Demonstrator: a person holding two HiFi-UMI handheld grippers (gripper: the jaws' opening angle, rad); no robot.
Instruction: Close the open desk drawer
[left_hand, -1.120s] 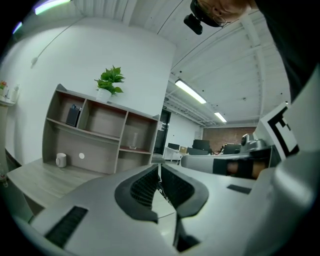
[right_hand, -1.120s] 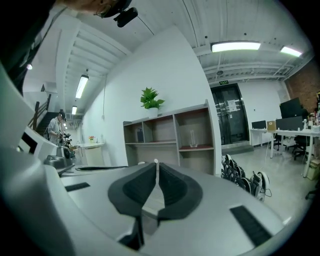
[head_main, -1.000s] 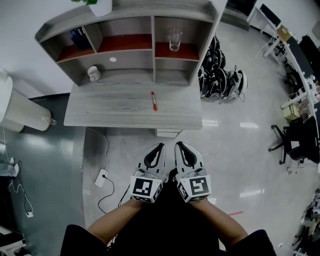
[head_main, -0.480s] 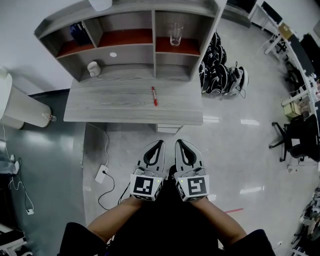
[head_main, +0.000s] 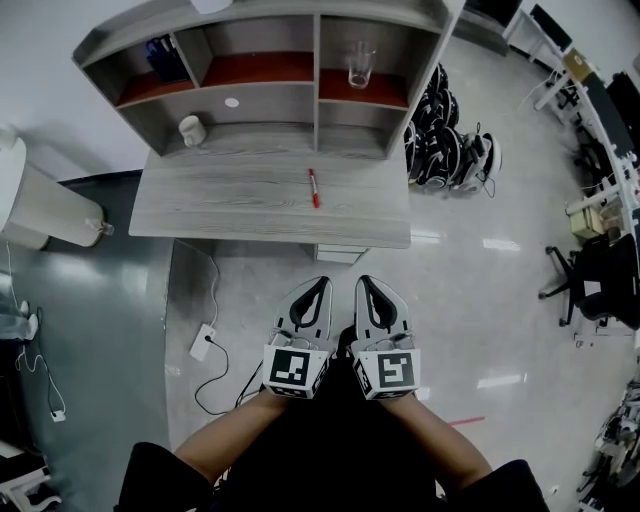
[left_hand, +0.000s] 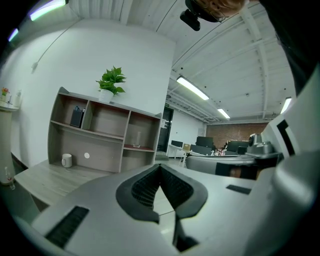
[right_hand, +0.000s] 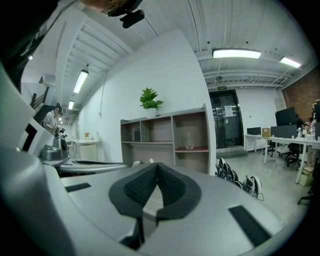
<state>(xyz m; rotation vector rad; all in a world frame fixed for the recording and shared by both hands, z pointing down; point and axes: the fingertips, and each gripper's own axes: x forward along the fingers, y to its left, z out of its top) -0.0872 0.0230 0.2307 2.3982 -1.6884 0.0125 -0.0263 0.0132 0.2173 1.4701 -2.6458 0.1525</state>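
- Grey glossy floor (head_main: 480, 300) fills most of the head view, with ceiling lamps glinting off it.
- Next up, the wood-grain desk (head_main: 240, 210) across the top, and a shelf unit (head_main: 315, 95) with red-lined compartments stands on its back half.
- Over at the desk's left end stands a white rounded unit (head_main: 40, 205), just beside it.
- By the right end, a heap of black gear (head_main: 445, 150) lies on the floor.
- Now the tools: left gripper (head_main: 322, 284) and right gripper (head_main: 361, 282) are held side by side in front of the desk, tips aimed at it, touching nothing.
- The left gripper view shows its dark pads (left_hand: 142, 187) pressed together at the tip, with nothing between them.
- It's the same in the right gripper view: pads (right_hand: 172, 187) meet, and the jaws are empty.
- Here's the drawer (head_main: 338, 254), under the right part of the desk's front edge. Its front juts out a little past the desktop, and it sits apart from both grippers.
- A white power strip (head_main: 203, 342) lies on the floor under the desk's left side.
- A white mug (head_main: 191, 130) stands on the desktop inside the shelf unit's lower left bay.
- A clear glass (head_main: 359, 65) stands in the upper right compartment.
- Smallest of all, a red pen (head_main: 314, 188) lies on the open desktop.
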